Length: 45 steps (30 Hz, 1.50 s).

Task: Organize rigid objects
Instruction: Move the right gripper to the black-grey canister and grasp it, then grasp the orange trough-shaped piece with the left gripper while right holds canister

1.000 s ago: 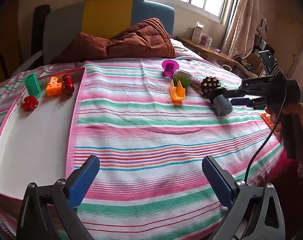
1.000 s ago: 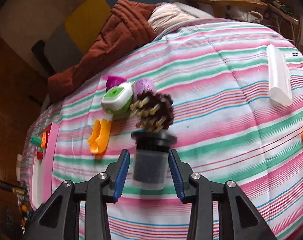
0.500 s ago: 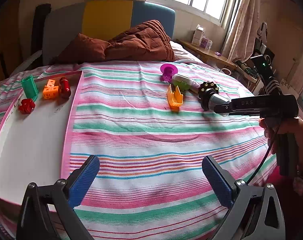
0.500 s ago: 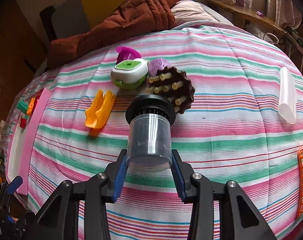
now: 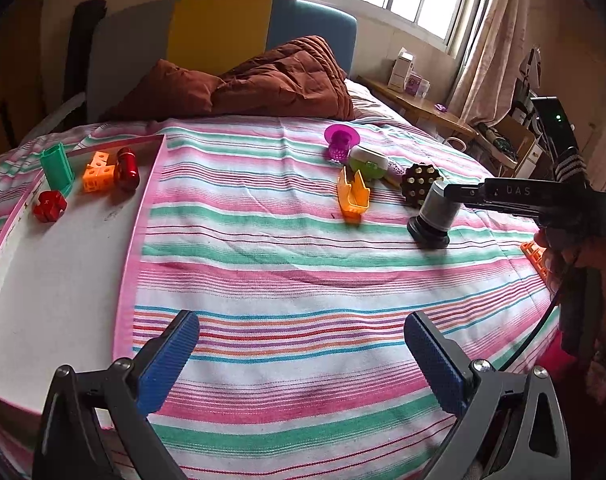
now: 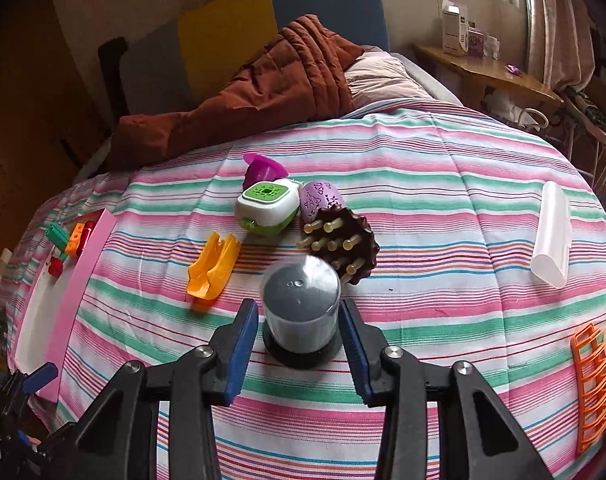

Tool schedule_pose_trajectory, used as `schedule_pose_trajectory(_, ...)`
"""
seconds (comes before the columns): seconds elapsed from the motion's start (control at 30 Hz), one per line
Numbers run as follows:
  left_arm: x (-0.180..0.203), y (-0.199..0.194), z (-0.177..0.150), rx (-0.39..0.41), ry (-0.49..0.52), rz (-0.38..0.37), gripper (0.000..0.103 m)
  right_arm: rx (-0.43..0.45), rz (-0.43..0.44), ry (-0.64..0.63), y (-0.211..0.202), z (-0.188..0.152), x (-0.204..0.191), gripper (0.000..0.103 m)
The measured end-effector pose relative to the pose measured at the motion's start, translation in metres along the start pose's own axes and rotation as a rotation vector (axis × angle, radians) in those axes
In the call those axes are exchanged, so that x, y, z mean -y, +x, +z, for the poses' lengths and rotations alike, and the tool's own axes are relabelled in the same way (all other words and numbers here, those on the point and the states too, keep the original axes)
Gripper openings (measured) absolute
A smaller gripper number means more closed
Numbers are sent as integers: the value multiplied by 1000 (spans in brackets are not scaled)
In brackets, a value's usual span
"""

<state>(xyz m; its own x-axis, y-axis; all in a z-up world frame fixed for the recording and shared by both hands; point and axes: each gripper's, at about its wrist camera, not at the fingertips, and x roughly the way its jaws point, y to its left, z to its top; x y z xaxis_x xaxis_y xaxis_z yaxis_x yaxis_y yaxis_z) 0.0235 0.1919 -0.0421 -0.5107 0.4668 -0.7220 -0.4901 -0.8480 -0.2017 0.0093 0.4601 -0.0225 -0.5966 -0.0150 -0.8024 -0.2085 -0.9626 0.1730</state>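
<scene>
My right gripper (image 6: 299, 332) is shut on a grey jar (image 6: 301, 300) with a black cap. The jar is held cap down and slightly tilted, just at the striped bedsheet, and shows in the left wrist view as the grey jar (image 5: 435, 210). Beyond it lie a brown studded brush (image 6: 343, 244), a purple egg (image 6: 323, 200), a green and white case (image 6: 267, 208), a magenta cup (image 6: 263, 168) and an orange piece (image 6: 213, 268). My left gripper (image 5: 303, 360) hangs open over the near bedsheet with nothing between its fingers. A white tray (image 5: 143, 220) with a pink rim lies at the left.
The tray holds a green piece (image 5: 57, 166), an orange block (image 5: 99, 170), a red cylinder (image 5: 127, 162) and a red piece (image 5: 49, 206) at its far end. A white tube (image 6: 551, 240) and an orange rack (image 6: 591, 384) lie right. A brown quilt (image 5: 263, 80) sits behind.
The right gripper rolled with the jar in it, turning the jar from lying with its cap facing away to standing cap down by the sheet. The left gripper stayed put.
</scene>
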Motion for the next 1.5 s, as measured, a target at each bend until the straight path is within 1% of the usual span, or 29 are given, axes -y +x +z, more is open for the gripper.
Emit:
schedule_pose_trajectory(0.03,0,0,0,-2,2,-1,103,-27,1,-9,7,-1,-2,43)
schedule_pose_trajectory(0.1,0,1,-1,-6,2,1,103,-94,-30,-30,20,-5,-5,43)
schedule_pose_trajectory(0.17,-1,1,-1,-7,-1,-3,103,-114,-55,-52,26,-8,-8,43)
schedule_pose_trajectory(0.3,0,2,1,-9,-5,-7,103,-78,-84,-73,25,-6,-15,43)
schedule_pose_trajectory(0.4,2,4,4,-18,-9,-15,103,-68,-109,-81,29,-5,-17,43)
schedule_pose_trajectory(0.63,10,14,14,-33,-1,-19,103,-62,-48,-25,29,-1,-11,43)
schedule_pose_trajectory(0.7,12,18,20,-35,-9,-23,103,-57,-46,-23,27,-1,-10,43)
schedule_pose_trajectory(0.77,16,24,29,-36,-16,-18,103,-49,-69,-33,24,-1,-11,43)
schedule_pose_trajectory(0.83,21,32,40,-29,-10,-6,103,-52,-104,-44,23,-3,-10,43)
schedule_pose_trajectory(0.9,29,42,52,-14,11,12,103,-67,-116,-32,24,-4,-6,43)
schedule_pose_trajectory(1.03,46,69,76,-7,73,54,103,-75,-96,23,24,-4,6,43)
schedule_pose_trajectory(1.1,53,89,86,-40,105,85,103,-74,-86,39,24,-3,9,43)
schedule_pose_trajectory(1.2,57,116,96,-81,112,111,103,-74,-78,51,24,-3,10,43)
schedule_pose_trajectory(1.3,58,133,103,-85,101,105,103,-74,-70,63,25,-2,11,43)
schedule_pose_trajectory(1.4,61,140,106,-61,108,89,98,-73,-65,75,25,-2,12,43)
schedule_pose_trajectory(1.47,65,147,107,-65,127,80,91,-72,-64,77,25,-2,12,43)
schedule_pose_trajectory(1.5,67,151,107,-69,135,77,84,-73,-65,78,25,-2,12,43)
